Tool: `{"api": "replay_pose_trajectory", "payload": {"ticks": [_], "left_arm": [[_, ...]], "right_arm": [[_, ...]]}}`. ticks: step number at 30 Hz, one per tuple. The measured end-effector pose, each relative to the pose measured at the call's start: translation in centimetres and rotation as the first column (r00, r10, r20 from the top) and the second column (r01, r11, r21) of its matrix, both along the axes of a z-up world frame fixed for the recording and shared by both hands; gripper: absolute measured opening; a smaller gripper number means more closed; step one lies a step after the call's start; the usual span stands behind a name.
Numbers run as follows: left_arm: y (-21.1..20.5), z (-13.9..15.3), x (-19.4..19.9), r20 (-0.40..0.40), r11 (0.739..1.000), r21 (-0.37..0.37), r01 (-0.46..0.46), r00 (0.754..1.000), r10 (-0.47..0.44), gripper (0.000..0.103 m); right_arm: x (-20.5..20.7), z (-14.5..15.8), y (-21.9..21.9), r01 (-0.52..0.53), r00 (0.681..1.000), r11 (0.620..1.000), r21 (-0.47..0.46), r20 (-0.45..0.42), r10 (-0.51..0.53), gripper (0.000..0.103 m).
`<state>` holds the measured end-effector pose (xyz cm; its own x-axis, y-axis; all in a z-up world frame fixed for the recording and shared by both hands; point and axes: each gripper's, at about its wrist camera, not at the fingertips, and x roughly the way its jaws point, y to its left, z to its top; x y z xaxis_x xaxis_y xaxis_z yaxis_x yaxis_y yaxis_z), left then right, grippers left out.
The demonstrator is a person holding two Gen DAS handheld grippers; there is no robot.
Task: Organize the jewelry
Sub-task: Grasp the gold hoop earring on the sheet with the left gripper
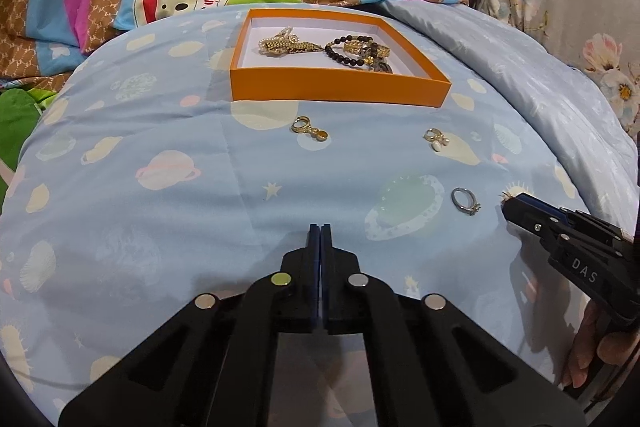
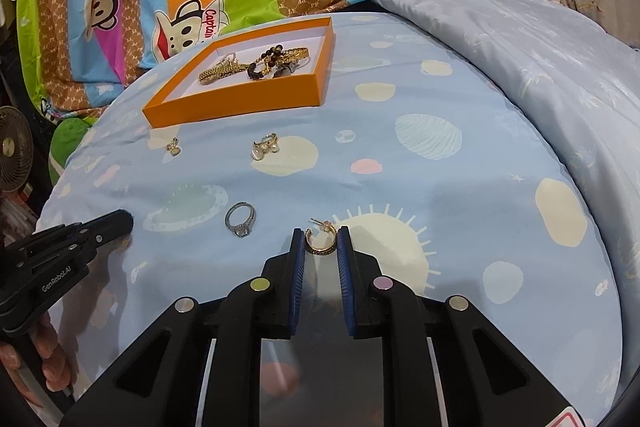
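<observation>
Just gold hoop earring [image 2: 320,245], textured.

1. I count one orange box [image 1: 340,89] on the bed.
2. I see one silver ring [image 2: 240,221] with a stone.
3. One gold hoop earring [image 2: 320,245] sits between my right tool's fingers.
4. There are two more gold earrings loose on the cover: one with pearls [image 2: 266,146], one with a round drop [image 1: 309,129].
5. Inside the box I count one dark bead bracelet [image 1: 344,51]; the tangled gold pieces [image 1: 288,45] I cannot count.
</observation>
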<state>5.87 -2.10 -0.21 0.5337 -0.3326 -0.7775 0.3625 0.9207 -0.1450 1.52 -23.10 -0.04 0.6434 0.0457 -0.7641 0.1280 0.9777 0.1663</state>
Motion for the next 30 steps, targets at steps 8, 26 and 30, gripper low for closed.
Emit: {"api": "replay_pose_trajectory", "payload": {"ticks": [8, 26, 30], "left_arm": [[1.1, 1.5, 0.2, 0.033, 1.000, -0.022, -0.013, 0.999, 0.014, 0.000], [2.0, 2.3, -3.5, -0.022, 0.997, -0.075, 0.018, 1.000, -0.020, 0.020], [1.0, 1.2, -4.9, -0.050, 0.998, -0.054, 0.043, 0.998, -0.046, 0.035]], "right_arm": [[0.4, 1.0, -0.2, 0.000, 0.999, 1.000, 0.009, 0.035, 0.000, 0.015], [-0.5, 1.6, -0.2, 0.000, 0.998, 0.999, 0.034, 0.057, -0.001, 0.015], [-1.0, 1.8, -0.2, 0.003, 0.998, 0.999, 0.036, 0.060, -0.005, 0.015]]}}
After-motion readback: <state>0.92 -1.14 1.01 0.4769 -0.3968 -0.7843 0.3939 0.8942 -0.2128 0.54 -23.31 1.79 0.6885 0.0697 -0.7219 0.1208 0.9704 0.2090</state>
